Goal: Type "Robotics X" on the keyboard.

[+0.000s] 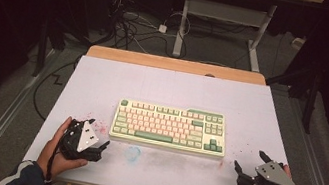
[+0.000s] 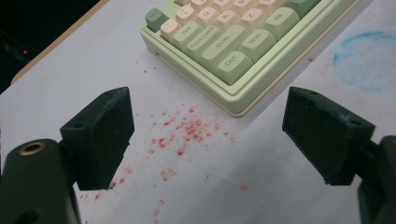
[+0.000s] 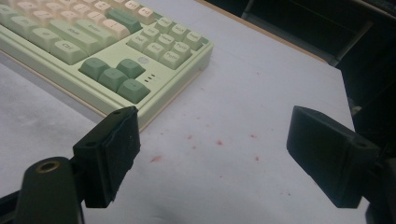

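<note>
A pale green keyboard (image 1: 169, 126) with cream and green keys lies flat in the middle of the white table cover (image 1: 173, 89). My left gripper (image 1: 98, 135) rests low at the keyboard's front left corner, open and holding nothing. In the left gripper view the left gripper (image 2: 210, 121) has its jaws wide apart, facing the keyboard (image 2: 224, 46) corner with the Ctrl key. My right gripper (image 1: 249, 161) sits off the keyboard's front right corner, also open. In the right gripper view the right gripper (image 3: 215, 140) faces bare table beside the keyboard (image 3: 93, 42) near its arrow keys.
Red specks (image 2: 187, 133) dot the cover near both front corners of the keyboard. A faint blue ring stain (image 1: 132, 153) lies in front of it. A wooden table edge (image 1: 177, 65) shows at the back. Cables (image 1: 133, 26) and another desk's legs (image 1: 182, 24) lie beyond.
</note>
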Available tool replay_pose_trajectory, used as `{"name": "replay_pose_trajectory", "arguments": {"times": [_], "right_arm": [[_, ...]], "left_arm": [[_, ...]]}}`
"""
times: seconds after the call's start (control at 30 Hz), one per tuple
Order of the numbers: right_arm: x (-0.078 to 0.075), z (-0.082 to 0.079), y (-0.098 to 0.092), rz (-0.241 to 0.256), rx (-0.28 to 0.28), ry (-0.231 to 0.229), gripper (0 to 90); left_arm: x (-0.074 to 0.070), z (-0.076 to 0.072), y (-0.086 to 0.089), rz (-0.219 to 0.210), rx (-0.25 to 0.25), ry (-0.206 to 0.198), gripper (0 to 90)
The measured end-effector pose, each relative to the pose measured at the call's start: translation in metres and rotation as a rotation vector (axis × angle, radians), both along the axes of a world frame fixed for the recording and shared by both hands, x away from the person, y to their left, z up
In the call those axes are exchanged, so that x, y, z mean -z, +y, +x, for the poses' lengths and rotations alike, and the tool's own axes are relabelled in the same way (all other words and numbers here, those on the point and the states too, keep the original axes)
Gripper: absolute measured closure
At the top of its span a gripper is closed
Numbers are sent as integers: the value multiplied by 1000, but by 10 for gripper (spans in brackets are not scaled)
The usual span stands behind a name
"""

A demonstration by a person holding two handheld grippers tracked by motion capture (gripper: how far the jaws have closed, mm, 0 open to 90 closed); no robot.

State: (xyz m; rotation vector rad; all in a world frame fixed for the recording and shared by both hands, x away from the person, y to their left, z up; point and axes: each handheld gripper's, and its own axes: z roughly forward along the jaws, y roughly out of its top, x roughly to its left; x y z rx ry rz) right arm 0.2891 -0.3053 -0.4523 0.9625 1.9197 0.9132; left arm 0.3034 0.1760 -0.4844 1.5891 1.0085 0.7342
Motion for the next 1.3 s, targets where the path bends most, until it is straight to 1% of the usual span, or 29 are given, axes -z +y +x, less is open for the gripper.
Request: {"name": "replay_pose_trajectory", "arguments": {"times": [0.1,0.23,0.3,0.4,0.47,0.73,0.83,1.0,1.13,1.3], "right_arm": [[-2,-3,3,-7,-6,-9,172],[-5,-6,3,3,-6,-22,171],[-5,-5,3,5,-6,-21,171],[-4,-5,2,6,-3,-18,171],[-3,-4,2,4,-3,-16,171],[-4,-4,1,3,2,-28,173],[-3,-3,3,-3,3,-20,173],[-1,-1,5,-16,-1,-6,174],[-1,-2,6,-21,0,-6,174],[-1,-2,4,-12,7,-9,174]], "left_arm": [[-2,1,0,-19,1,-1,154],[-1,1,0,-12,7,1,154],[0,1,0,-6,10,2,154],[0,2,-1,-10,8,7,153],[1,3,-1,-1,6,9,154],[0,2,-1,-8,3,4,153],[-1,2,0,-14,3,6,154],[-1,3,1,-10,7,12,154],[-2,2,1,-22,15,9,154],[-2,5,-1,-14,8,11,154]]}}
